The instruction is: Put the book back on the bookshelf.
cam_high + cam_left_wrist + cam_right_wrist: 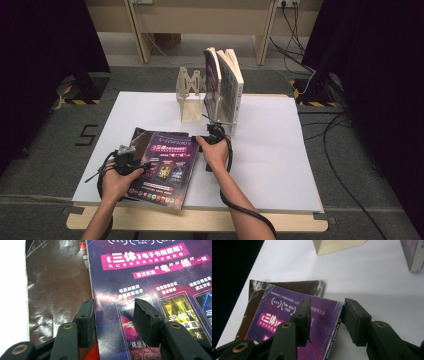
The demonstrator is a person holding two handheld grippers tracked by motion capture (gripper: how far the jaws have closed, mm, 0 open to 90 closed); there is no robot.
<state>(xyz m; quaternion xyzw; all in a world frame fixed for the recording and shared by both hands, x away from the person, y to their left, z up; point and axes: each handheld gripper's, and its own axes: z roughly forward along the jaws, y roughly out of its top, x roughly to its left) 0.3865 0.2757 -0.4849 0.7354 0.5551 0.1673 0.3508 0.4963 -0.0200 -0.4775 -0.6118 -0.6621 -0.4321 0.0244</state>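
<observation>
Flat on the white table top, between the two grippers: a purple glossy paperback book with pink title bands, its dark brown cover flap folded out beyond the far edge. From the high view, both forearms in from below, hands low over the book's two sides; further back, a pale wooden book stand with two upright books. Up close in the left gripper view, left gripper poised over the cover, jaws parted at medium width, nothing pinched. In the right gripper view, right gripper straddling the book's spine corner, jaws half open, pads not visibly pressing.
</observation>
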